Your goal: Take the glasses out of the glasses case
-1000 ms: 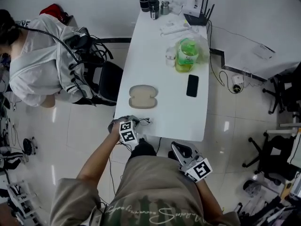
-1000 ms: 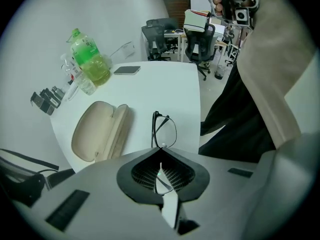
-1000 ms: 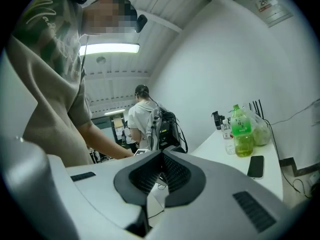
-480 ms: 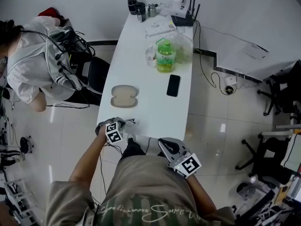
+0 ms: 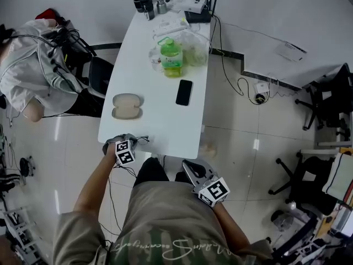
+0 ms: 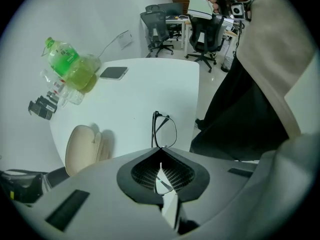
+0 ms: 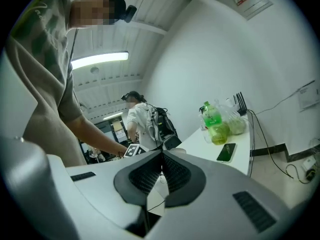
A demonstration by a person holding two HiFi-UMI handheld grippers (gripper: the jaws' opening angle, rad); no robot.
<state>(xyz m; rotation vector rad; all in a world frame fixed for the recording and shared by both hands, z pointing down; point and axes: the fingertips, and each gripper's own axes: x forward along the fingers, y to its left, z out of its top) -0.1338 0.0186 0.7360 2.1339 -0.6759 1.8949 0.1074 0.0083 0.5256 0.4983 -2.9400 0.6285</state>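
White floor tiles surround a long white table (image 5: 160,123). At its near edge the left gripper (image 6: 160,150) is seen with its jaws closed on the black-framed glasses (image 6: 164,130), which are held upright over the tabletop, apart from the case. The beige glasses case (image 5: 127,105) is found farther in, near the table's left edge. A dark phone (image 5: 184,92) and a green bottle (image 5: 171,58) are set beyond it, toward the far end. The right gripper (image 5: 190,168) is held off the near edge, jaws pressed together on nothing.
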